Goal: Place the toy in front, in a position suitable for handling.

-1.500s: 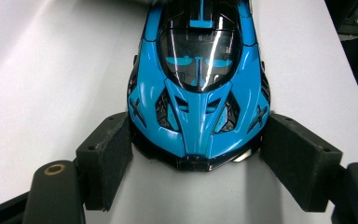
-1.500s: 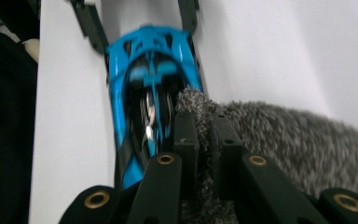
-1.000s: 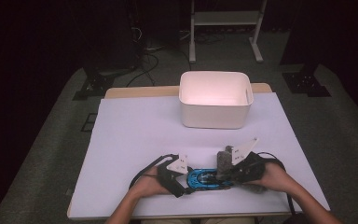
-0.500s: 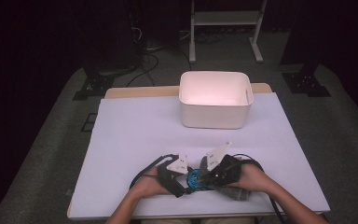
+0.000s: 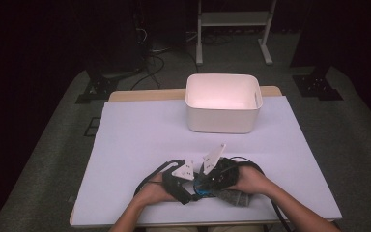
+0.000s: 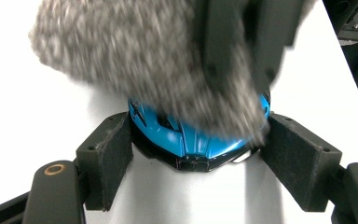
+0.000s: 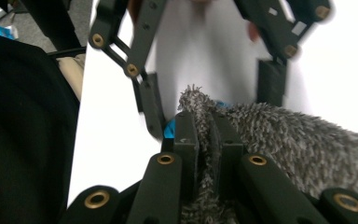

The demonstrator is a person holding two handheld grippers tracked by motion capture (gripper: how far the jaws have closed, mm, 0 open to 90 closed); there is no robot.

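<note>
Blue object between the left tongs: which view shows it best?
The left gripper view. There the blue object sits close up between the left tongs, its glossy shell clear, though the grey cloth covers its top. The right gripper view shows a blue sliver behind the cloth; the high view, a small blue patch between the hands.

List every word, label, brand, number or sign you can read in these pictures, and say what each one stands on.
None can be read.
Blue object between the left gripper's pads: black markings and a small dark panel, too blurred to read.
Grey fuzzy cloth clamped in the right gripper: no label shows.
White bin: plain, no print.
White table cover: no print.
</note>
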